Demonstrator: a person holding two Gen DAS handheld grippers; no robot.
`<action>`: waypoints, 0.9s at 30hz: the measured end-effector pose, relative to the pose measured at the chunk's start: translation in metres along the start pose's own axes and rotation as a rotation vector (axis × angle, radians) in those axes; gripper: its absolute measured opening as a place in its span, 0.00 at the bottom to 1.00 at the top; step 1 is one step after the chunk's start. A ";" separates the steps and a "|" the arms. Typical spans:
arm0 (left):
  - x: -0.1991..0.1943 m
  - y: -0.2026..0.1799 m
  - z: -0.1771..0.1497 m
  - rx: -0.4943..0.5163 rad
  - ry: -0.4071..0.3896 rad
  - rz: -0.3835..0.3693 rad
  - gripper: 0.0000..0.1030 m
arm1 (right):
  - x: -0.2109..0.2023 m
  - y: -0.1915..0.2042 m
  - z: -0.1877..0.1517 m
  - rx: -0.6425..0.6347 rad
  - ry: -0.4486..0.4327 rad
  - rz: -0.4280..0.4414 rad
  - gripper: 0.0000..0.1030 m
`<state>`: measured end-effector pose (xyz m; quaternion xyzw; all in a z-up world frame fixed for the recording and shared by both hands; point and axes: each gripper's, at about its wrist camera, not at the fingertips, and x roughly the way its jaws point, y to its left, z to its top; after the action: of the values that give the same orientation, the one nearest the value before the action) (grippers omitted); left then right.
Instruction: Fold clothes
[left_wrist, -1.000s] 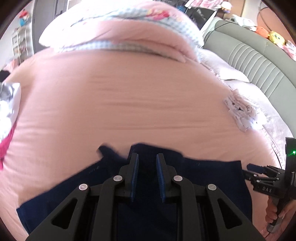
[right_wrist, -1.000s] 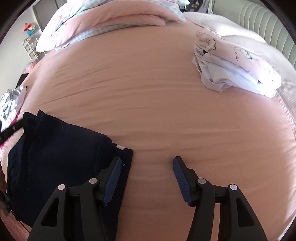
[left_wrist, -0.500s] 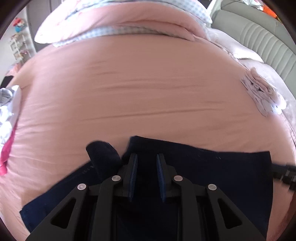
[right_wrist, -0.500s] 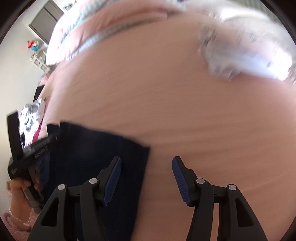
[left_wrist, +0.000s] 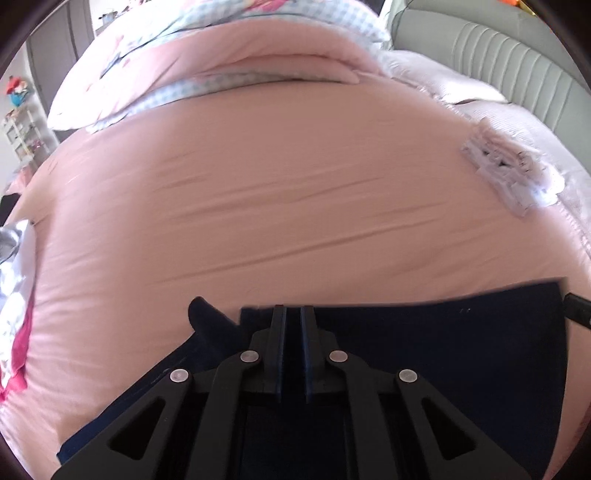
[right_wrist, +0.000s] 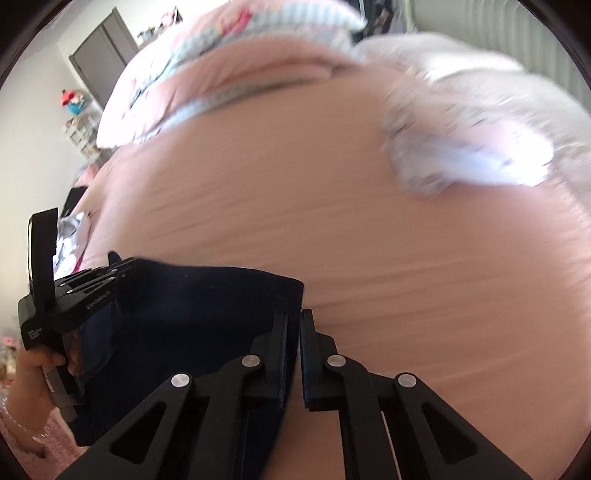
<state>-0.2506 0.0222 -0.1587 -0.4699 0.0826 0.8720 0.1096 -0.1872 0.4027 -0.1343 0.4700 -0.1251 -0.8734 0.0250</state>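
Note:
A navy garment (left_wrist: 443, 350) lies along the near edge of the pink bed sheet (left_wrist: 277, 192). My left gripper (left_wrist: 293, 314) is shut on the garment's far edge, with dark cloth pinched between the pads. A small fold sticks up just left of it. In the right wrist view the navy garment (right_wrist: 192, 317) hangs stretched between both tools. My right gripper (right_wrist: 294, 317) is shut on its right edge near the corner. The left gripper (right_wrist: 85, 284) holds the other end, and a hand (right_wrist: 29, 373) grips its handle.
A folded pile of pale clothes (left_wrist: 509, 173) rests at the bed's far right, blurred in the right wrist view (right_wrist: 461, 155). A rolled pink and checked duvet (left_wrist: 221, 59) lies at the back. Beside it stands a grey padded headboard (left_wrist: 517, 62). White and pink clothes (left_wrist: 14, 295) sit at the left edge.
Both grippers have closed on the navy garment: the right from wide open, the left from a narrow gap. The right gripper has risen, lifting the garment's edge off the sheet.

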 end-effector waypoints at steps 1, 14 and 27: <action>0.006 -0.002 0.004 0.006 0.005 0.006 0.06 | -0.001 -0.006 0.001 0.010 -0.006 -0.031 0.04; -0.011 0.008 0.003 0.001 0.035 -0.058 0.07 | 0.037 0.022 0.008 -0.070 0.058 0.018 0.05; 0.034 0.011 0.025 -0.014 0.070 0.016 0.08 | 0.061 0.008 0.005 0.050 0.128 0.072 0.02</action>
<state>-0.2917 0.0218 -0.1736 -0.5005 0.0841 0.8562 0.0966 -0.2261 0.3858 -0.1796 0.5206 -0.1617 -0.8367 0.0529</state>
